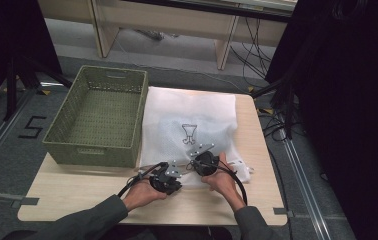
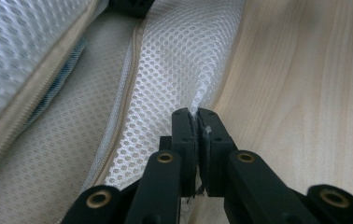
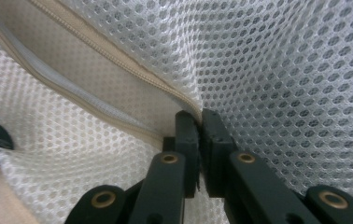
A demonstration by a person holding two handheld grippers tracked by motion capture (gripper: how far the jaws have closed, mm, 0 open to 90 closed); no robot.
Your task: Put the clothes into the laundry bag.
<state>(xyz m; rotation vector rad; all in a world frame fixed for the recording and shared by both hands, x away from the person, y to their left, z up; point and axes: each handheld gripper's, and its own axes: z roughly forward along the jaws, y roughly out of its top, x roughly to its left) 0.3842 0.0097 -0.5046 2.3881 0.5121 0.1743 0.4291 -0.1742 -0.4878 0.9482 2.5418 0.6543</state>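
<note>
Your left gripper [image 2: 197, 122] had its fingers clamped on the mesh laundry bag's [image 1: 192, 125] near edge, the right gripper [image 3: 201, 122] pinching beside its zipper [image 3: 104, 58]; the bag lay right of the green basket [image 1: 97, 115]. Next, probably spread the opening apart.

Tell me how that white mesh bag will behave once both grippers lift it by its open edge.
The mesh bag will probably sag and fold, since its fabric already puckers where the left gripper pinches it. It looks light: thin, open netting lying flat. The right gripper grips beside the zipper, so slipping seems unlikely.
</note>
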